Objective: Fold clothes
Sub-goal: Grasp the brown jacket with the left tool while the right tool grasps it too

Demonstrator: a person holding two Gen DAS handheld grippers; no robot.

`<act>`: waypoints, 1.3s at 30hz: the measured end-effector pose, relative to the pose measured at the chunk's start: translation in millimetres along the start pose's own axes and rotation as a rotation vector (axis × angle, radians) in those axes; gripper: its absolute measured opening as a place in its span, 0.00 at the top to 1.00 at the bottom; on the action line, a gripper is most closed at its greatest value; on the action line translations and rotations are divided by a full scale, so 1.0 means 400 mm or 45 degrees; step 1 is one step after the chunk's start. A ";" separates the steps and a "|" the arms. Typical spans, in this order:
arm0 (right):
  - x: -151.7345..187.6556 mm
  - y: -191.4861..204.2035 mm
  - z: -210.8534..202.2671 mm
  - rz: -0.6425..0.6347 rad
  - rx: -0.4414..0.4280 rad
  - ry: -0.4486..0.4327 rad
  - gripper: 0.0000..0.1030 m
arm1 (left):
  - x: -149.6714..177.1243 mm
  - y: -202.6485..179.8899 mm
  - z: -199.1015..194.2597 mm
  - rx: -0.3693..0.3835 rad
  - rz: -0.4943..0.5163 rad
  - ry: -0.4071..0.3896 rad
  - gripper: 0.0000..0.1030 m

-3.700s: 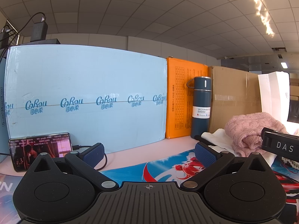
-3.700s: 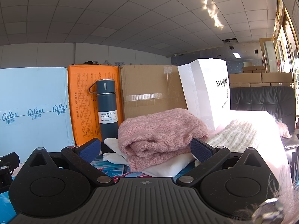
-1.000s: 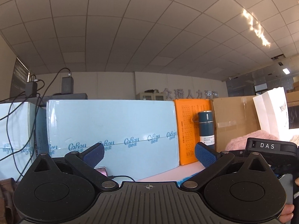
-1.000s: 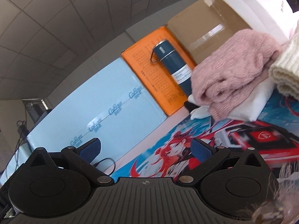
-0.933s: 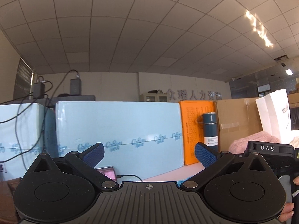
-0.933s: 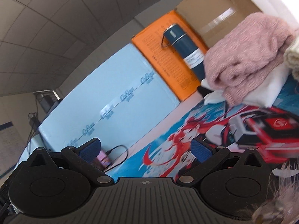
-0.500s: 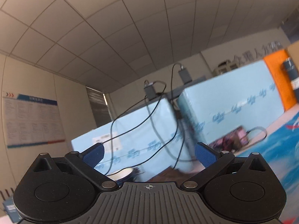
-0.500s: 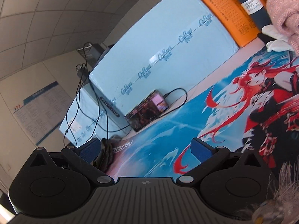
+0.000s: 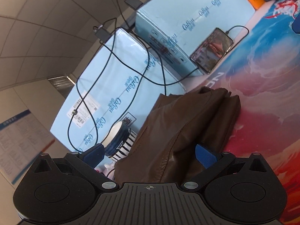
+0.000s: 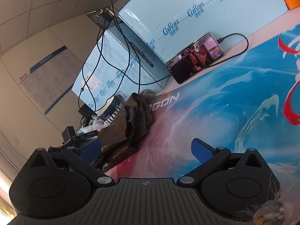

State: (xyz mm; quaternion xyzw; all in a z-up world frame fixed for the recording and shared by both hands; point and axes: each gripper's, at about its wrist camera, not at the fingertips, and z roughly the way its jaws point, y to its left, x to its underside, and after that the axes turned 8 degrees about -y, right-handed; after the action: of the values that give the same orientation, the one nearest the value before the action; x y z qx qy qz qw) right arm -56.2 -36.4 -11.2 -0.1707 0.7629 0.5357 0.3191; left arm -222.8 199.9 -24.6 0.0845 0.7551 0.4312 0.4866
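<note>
Two tilted, low wrist views leftward over the mat [image 10: 215, 112], both sharing brown garment [image 9: 183, 131] and phone [image 10: 195, 58].

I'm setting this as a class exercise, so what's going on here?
A person holding two grippers is starting on a brown leather garment lying bunched at the edge of a printed desk mat. The left gripper is open right at it; the right gripper is open over the mat beside it. Nothing is gripped yet.
</note>
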 end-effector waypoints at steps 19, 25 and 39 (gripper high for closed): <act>0.068 0.111 0.272 0.220 -0.020 0.257 0.00 | 0.221 0.218 0.185 0.391 -1.660 0.112 0.80; 0.093 0.170 0.388 0.226 0.092 0.229 0.00 | 0.323 0.254 0.204 0.314 -2.064 0.163 0.80; 0.120 0.154 0.497 0.231 0.191 0.046 0.77 | 0.388 0.273 0.214 0.293 -2.356 0.126 0.84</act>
State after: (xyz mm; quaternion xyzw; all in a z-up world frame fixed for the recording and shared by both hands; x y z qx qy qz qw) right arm -68.2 174.2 -43.9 -0.0861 0.8189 0.5006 0.2673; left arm -265.1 400.8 -60.6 -0.5214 0.5800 -0.2022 0.5924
